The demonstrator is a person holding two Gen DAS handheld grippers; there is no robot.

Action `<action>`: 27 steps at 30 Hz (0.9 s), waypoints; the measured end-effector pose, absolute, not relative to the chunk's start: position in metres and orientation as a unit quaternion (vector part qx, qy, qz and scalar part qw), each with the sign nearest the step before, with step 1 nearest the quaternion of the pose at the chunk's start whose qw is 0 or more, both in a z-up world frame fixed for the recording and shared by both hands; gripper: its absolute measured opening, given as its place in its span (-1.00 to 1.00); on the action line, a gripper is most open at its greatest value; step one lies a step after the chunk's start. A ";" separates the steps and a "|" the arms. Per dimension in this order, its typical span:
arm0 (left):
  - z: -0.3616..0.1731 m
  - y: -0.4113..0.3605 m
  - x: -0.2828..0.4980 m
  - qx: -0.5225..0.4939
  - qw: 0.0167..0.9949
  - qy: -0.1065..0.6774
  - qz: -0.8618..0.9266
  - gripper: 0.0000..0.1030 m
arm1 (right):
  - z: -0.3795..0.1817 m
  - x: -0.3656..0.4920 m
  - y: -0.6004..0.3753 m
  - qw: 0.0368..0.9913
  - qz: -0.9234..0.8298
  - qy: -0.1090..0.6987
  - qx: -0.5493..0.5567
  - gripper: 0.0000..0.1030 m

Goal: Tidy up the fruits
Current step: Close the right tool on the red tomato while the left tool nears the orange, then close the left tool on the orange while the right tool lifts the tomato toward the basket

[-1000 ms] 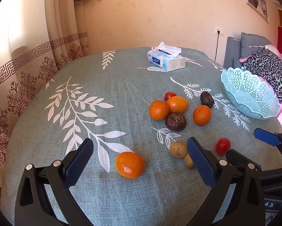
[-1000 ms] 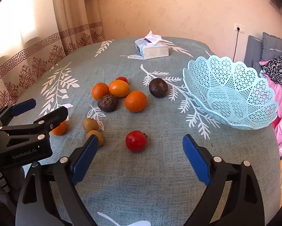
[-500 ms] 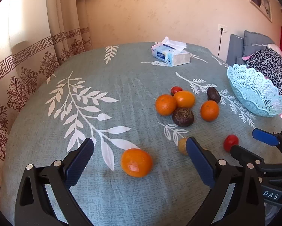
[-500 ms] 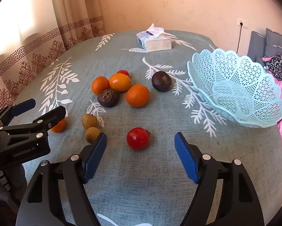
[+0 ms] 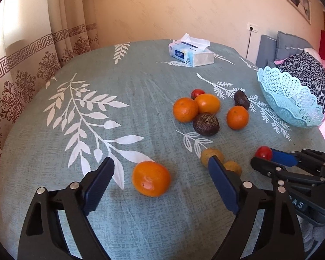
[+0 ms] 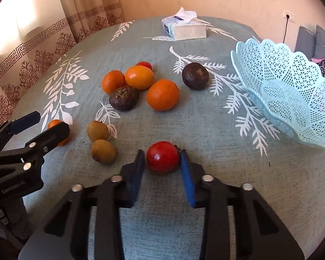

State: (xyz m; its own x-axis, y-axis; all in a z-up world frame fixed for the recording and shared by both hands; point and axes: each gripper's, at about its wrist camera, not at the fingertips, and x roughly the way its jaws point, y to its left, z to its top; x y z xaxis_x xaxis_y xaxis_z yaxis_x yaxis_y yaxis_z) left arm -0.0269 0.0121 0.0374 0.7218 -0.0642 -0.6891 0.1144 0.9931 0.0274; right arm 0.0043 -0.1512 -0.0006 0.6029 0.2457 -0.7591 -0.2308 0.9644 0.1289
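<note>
A red tomato (image 6: 162,160) lies on the table between the fingertips of my right gripper (image 6: 162,159), whose jaws have closed onto its sides; it still rests on the cloth. It also shows in the left wrist view (image 5: 263,153). My left gripper (image 5: 160,173) is open, with a lone orange (image 5: 151,181) between its fingers, untouched. A cluster of oranges (image 6: 162,94), dark passion fruits (image 6: 124,98) and a small tomato (image 6: 144,65) lies mid-table. Two brown fruits (image 6: 98,130) lie nearer. The light-blue lattice basket (image 6: 288,91) stands empty at the right.
A tissue box (image 6: 184,28) sits at the far side of the table. The grey-green leaf-print tablecloth (image 5: 75,112) covers the round table. Curtains hang at the left. A sofa with cushions and a leopard-print cloth (image 5: 307,73) is behind the basket.
My right gripper has moved forward and down and closed its jaws around the red tomato. My left gripper has moved closer to the lone orange and stays open.
</note>
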 end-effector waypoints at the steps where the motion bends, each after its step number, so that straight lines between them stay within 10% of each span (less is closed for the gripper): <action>1: 0.037 0.011 -0.027 0.033 0.926 0.371 -0.051 0.66 | 0.000 0.004 -0.152 0.895 0.135 0.425 0.008 -0.41; 27: 0.038 -0.009 -0.044 0.045 0.914 0.397 -0.066 0.46 | 0.043 -0.020 -0.201 0.928 0.113 0.353 0.039 -0.42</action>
